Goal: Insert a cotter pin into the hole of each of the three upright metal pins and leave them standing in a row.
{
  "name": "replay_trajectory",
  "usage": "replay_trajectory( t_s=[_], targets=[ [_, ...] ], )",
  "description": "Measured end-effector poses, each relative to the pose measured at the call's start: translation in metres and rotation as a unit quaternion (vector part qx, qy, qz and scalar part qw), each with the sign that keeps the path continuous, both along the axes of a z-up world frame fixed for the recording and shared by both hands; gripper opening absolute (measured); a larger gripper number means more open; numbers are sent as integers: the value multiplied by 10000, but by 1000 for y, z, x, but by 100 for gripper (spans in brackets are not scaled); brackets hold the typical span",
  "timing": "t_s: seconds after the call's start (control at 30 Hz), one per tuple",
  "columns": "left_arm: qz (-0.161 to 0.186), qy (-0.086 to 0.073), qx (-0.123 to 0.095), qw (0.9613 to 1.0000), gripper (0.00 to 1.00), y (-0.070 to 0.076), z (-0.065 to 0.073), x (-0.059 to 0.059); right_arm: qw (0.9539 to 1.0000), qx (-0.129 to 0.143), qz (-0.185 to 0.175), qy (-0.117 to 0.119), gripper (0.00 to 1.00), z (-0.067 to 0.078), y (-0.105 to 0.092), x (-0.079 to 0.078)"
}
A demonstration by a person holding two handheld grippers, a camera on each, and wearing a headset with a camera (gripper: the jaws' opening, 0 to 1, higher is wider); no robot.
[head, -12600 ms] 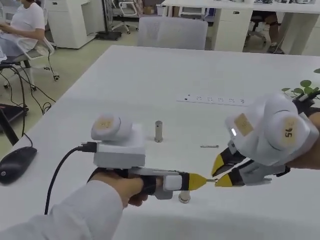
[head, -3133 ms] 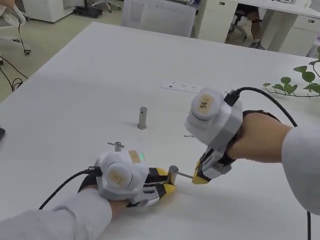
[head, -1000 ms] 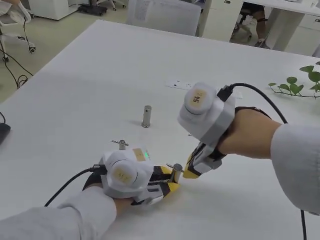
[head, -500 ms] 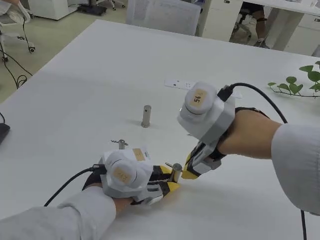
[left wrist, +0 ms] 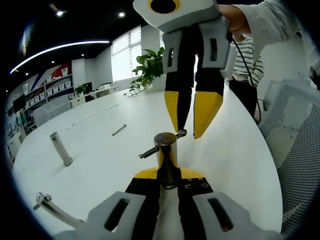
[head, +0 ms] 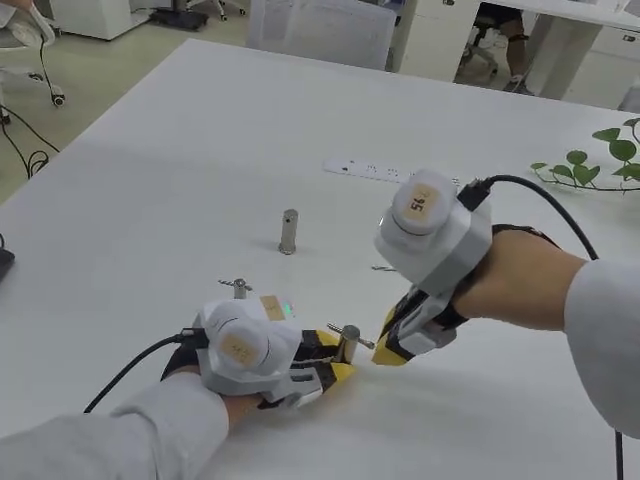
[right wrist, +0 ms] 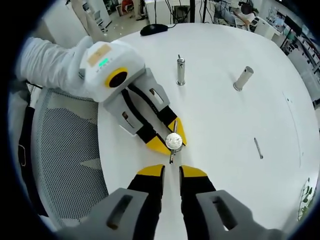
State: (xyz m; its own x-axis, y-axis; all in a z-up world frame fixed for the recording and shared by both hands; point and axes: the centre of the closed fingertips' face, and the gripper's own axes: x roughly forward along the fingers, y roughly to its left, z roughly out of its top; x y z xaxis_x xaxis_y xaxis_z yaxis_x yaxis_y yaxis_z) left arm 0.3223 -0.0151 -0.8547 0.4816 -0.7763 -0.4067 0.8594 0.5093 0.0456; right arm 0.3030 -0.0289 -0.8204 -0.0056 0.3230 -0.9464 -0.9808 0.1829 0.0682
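Observation:
My left gripper (head: 343, 357) lies low on the white table, shut on an upright metal pin (head: 347, 341) near its base. A cotter pin (head: 358, 337) passes through the hole at that pin's top. My right gripper (head: 382, 352) hangs just right of it, jaws a little apart, tips close to the cotter pin's looped end but off it. In the right gripper view the cotter pin (right wrist: 172, 152) ends short of my right gripper (right wrist: 171, 171). A second metal pin (head: 238, 288) stands with a cotter pin through it. A third, bare metal pin (head: 288, 231) stands farther back.
A loose cotter pin (head: 383, 268) lies on the table behind the right gripper. A white power strip (head: 390, 172) sits farther back, with a green plant (head: 600, 160) at the right edge. A grey chair (head: 320, 35) stands at the table's far side.
My right gripper has drawn back a little to the right from the held pin, leaving the cotter pin in its hole. The left gripper has kept its hold.

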Motion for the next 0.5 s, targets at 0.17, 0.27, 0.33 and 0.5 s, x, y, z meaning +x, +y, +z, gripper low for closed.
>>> replay_trajectory(
  t_s=[0.17, 0.27, 0.33, 0.5],
  targets=[
    [4, 0, -4, 10000, 11, 0, 0, 0, 10000, 83, -14, -36, 13, 1, 4, -1],
    [3, -2, -2, 10000, 11, 0, 0, 0, 9999, 84, 54, -109, 6, 2, 5, 1],
    [3, -4, -3, 10000, 11, 0, 0, 0, 9999, 96, 48, -102, 6, 2, 6, 2],
    [0, -7, -9, 10000, 10, 0, 0, 0, 9997, 138, 107, -147, 5, 2, 14, 3]
  ],
)
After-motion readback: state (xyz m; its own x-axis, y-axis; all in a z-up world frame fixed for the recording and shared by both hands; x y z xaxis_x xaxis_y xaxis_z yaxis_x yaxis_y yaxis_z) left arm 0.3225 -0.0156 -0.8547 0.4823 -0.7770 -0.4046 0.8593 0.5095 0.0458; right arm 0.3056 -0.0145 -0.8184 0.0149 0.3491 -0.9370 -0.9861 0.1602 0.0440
